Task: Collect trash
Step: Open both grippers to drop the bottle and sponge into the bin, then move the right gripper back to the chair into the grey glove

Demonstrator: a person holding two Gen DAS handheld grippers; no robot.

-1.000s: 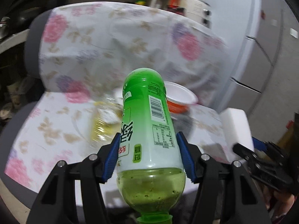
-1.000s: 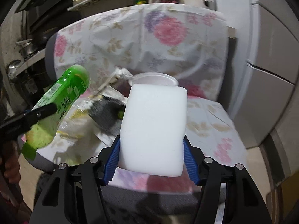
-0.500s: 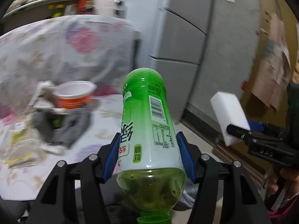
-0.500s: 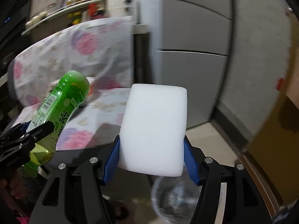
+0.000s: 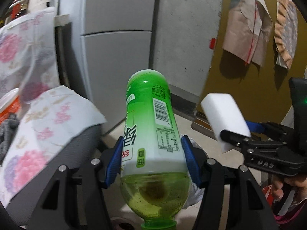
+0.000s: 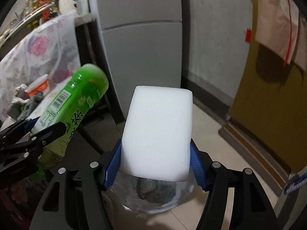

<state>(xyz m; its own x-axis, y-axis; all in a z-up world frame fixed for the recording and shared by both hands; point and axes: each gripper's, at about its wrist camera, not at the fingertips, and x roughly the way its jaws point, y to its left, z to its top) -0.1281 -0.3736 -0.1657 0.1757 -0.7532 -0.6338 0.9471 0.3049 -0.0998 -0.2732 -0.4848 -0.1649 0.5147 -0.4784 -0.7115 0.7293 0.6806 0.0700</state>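
A green plastic bottle [image 5: 149, 115] with a little liquid in it is held neck toward the camera, and my left gripper [image 5: 151, 140] is shut on its label. From the right wrist view, the bottle [image 6: 76, 103] and left gripper [image 6: 38, 128] hang at the left. My right gripper [image 6: 155, 145] holds a white foam block [image 6: 157, 130]; its jaws are opening slightly, with the block still between the pads. In the left wrist view, the block [image 5: 224, 115] and right gripper [image 5: 241, 129] sit to the right. A bag-lined trash bin [image 6: 172, 201] lies on the floor right under the block.
A chair with a floral cover [image 5: 48, 124] stands at the left, with an orange-and-white cup [image 6: 38, 86] and grey cloth [image 6: 28, 103] on it. A grey cabinet [image 5: 115, 48] stands behind, a yellow door [image 6: 268, 95] at the right. A hand [image 5: 287, 187] grips the right tool.
Both grippers have swung right, away from the chair seat and downward, carrying the bottle and the foam block. The bin has come into view under the right gripper.
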